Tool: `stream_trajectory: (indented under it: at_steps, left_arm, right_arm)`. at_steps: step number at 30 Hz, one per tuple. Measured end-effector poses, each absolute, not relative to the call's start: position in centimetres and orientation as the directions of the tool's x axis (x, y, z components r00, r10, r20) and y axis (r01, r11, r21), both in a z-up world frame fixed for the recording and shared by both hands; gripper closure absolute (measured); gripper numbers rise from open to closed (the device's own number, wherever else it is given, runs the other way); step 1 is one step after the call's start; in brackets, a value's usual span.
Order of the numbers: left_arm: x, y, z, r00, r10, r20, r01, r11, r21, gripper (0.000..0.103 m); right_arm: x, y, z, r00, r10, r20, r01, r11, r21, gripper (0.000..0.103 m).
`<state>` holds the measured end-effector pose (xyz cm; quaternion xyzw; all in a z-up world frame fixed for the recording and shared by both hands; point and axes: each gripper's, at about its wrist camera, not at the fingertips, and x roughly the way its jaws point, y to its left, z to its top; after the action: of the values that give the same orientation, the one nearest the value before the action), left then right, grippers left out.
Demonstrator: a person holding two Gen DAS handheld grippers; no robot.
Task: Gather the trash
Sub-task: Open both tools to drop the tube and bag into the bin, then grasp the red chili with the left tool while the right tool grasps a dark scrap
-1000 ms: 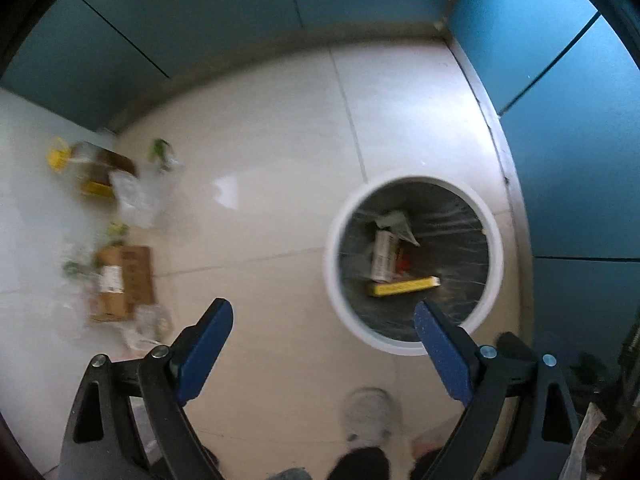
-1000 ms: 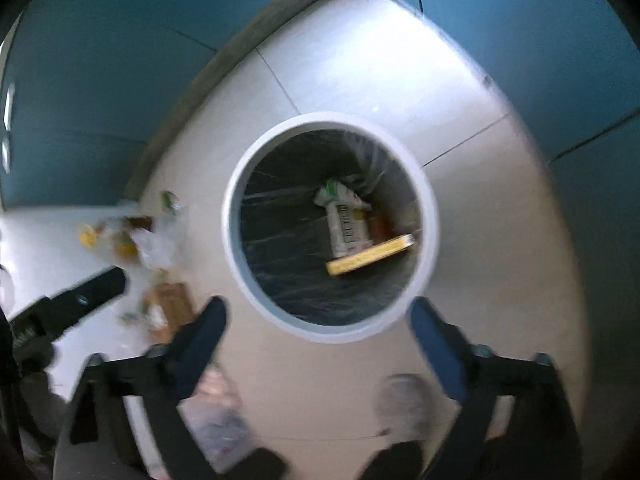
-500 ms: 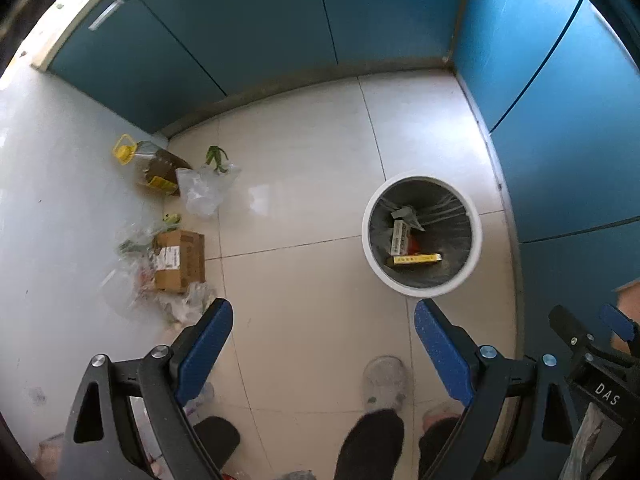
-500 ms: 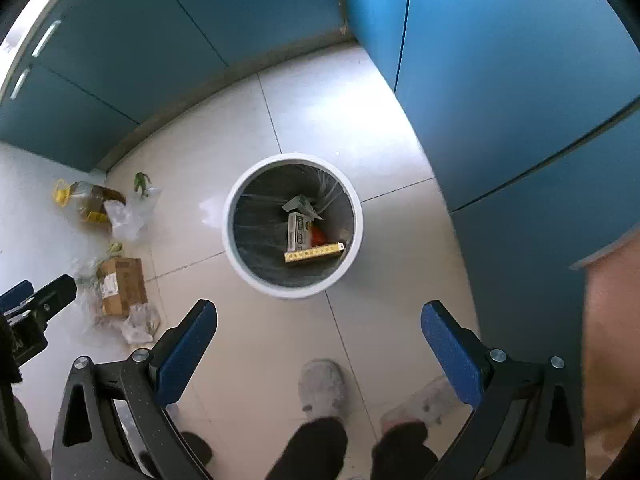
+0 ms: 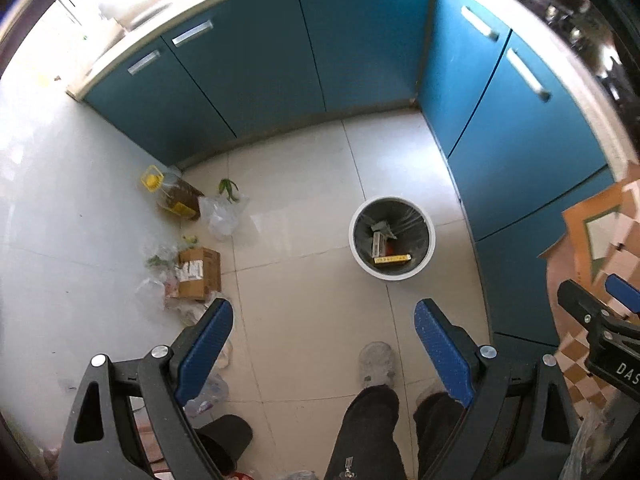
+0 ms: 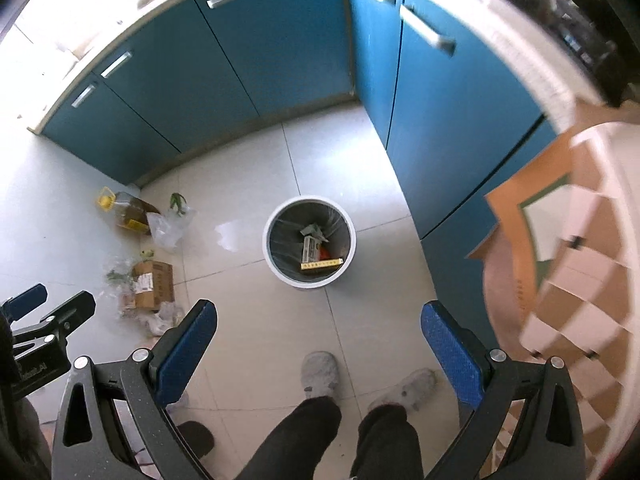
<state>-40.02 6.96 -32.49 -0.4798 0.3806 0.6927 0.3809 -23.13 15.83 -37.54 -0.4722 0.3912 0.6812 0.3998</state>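
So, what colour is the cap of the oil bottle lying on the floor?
Yellow. The oil bottle shows it best in the left wrist view.

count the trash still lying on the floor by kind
oil bottle: 1
cardboard box: 1
clear plastic bags: at least 2, the pile beside the box is too tangled to count
green vegetable scraps: 2
total: at least 6
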Motion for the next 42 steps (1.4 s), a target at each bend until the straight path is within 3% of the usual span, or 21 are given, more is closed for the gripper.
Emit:
stream_trajectory:
  at_steps: [6, 14, 19, 25, 30, 35, 39, 42]
  left_arm:
    - [-37.7, 5.3, -26.0, -0.286, 0.207, -0.936, -0.889, -0.423, 0.178, 0.01]
    - [-27.2, 8.6, -18.9, -0.285, 0.4, -0.871, -0.949, -0.244, 0.199, 0.01]
    - [-14.5, 12.0, -17.4, -0.142, 0.465, -0.874, -0.989, -0.033, 0.144, 0.01]
    - [5.7, 12.6, -18.7, 0.009, 0.454, -0.891, -0.946, 0.293, 0.139, 0.01]
    - [20.6, 10.2, -22.7, 0.07, 0.403, -0.913, -0.791, 0.58, 0.195, 0.01]
    - [31.8, 8.6, -27.5, 0.099, 0.281, -0.954, -0.593, 0.787, 0.17, 0.012]
    - [37.9, 7.6, -31.5, 0.065, 0.229, -0.971, -0.46, 0.871, 0.174, 0.037]
    - [40.4, 7.1, -34.1, 0.023, 0.192, -0.981, -0.387, 0.907, 0.168, 0.043]
  right_arm:
    - [-19.6, 12.7, -30.4, -0.307, 0.188, -0.933, -0.91, -0.346, 0.229, 0.0]
    - [-8.7, 11.1, -23.6, -0.423, 0.265, -0.866, -0.905, -0.174, 0.389, 0.0]
    - [4.9, 9.2, -20.6, -0.349, 0.38, -0.857, -0.917, 0.052, 0.397, 0.0]
    - [25.7, 2.9, -21.2, -0.101, 0.415, -0.904, -0.822, 0.477, 0.311, 0.0]
    - [40.5, -6.1, -25.6, 0.031, 0.334, -0.942, -0.562, 0.785, 0.26, 0.019]
    - [47.4, -10.7, -30.2, 0.046, 0.292, -0.955, -0.44, 0.865, 0.243, 0.035]
    - [49.0, -11.2, -33.4, -0.006, 0.306, -0.952, -0.409, 0.868, 0.281, 0.047]
    - [49.1, -10.9, -35.0, -0.029, 0.309, -0.951, -0.413, 0.862, 0.293, 0.072]
